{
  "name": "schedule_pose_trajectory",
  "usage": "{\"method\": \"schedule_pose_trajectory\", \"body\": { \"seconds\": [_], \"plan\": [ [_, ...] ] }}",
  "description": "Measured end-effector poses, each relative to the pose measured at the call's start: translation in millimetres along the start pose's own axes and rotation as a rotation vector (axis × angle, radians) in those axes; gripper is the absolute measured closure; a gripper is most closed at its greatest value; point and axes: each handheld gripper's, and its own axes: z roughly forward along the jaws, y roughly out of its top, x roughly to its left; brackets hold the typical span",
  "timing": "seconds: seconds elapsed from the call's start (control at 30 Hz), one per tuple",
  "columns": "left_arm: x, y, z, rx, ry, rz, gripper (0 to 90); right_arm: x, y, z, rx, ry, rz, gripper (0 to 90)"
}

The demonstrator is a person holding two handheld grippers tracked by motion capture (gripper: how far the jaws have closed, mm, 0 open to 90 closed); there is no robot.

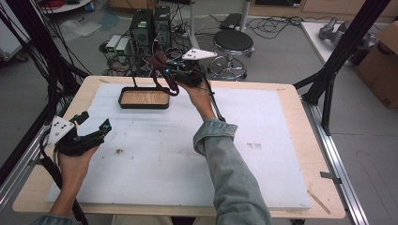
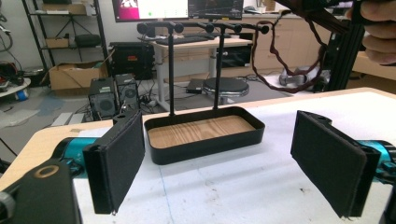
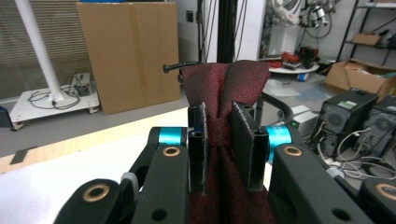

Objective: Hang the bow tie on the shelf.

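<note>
A dark red fabric band (image 3: 226, 79) is pinched between the pads of my right gripper (image 3: 223, 135), which is shut on it. In the high view that gripper (image 1: 164, 69) is held above the table's far edge, and the band (image 1: 165, 84) hangs from it in a loop. Just to its left stands a black stand with a wood-floored tray (image 1: 143, 106). The stand's top bar with pegs (image 2: 205, 26) rises above the tray (image 2: 205, 144), and the band's loop (image 2: 285, 70) dangles to the right of the bar. My left gripper (image 1: 96, 120) rests open at the table's left, facing the tray, with nothing between its pads (image 2: 119, 163).
A white foam board (image 1: 263, 140) covers most of the wooden table. Behind the table are a black stool (image 1: 233, 42) and computer towers (image 1: 150, 26) with cables. A black frame post (image 1: 338, 51) and a cardboard box (image 1: 380, 65) stand at the right.
</note>
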Motion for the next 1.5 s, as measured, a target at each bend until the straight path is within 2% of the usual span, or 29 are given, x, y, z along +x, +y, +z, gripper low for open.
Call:
{"method": "schedule_pose_trajectory", "body": {
  "seconds": [0.1,0.67,0.8,0.93,1.03,1.2,1.33,1.5],
  "plan": [
    [-0.1,0.0,-0.8,-0.002,0.0,-0.004,17.9,3.2,5.8,7.0,-0.001,-0.004,-0.016,76.5],
    [-3.5,-1.6,-1.0,0.005,-0.009,0.002,17.9,-12.7,0.0,23.0,0.023,-0.059,0.037,76.4],
    [-2.6,-2.0,-1.6,0.004,-0.009,0.002,17.9,-17.4,1.1,24.6,0.023,-0.073,0.055,76.4],
    [-1.8,-2.3,-2.4,0.005,-0.007,0.0,17.9,-20.6,0.3,25.8,0.026,-0.099,0.047,76.4],
    [-2.3,-2.4,-2.6,0.003,-0.006,0.001,17.9,-24.5,-3.3,25.5,0.056,-0.117,0.053,76.3],
    [-2.4,-2.5,-2.7,0.007,-0.007,0.001,17.9,-32.1,-8.2,23.8,0.073,-0.136,0.082,76.2],
    [-2.9,-3.0,-2.2,0.006,-0.009,0.001,17.9,-35.9,-12.7,25.1,0.097,-0.146,0.083,76.1],
    [-3.7,-3.5,-1.3,0.009,-0.012,0.002,17.9,-38.3,-16.2,26.6,0.096,-0.141,0.102,75.8]
  ]
}}
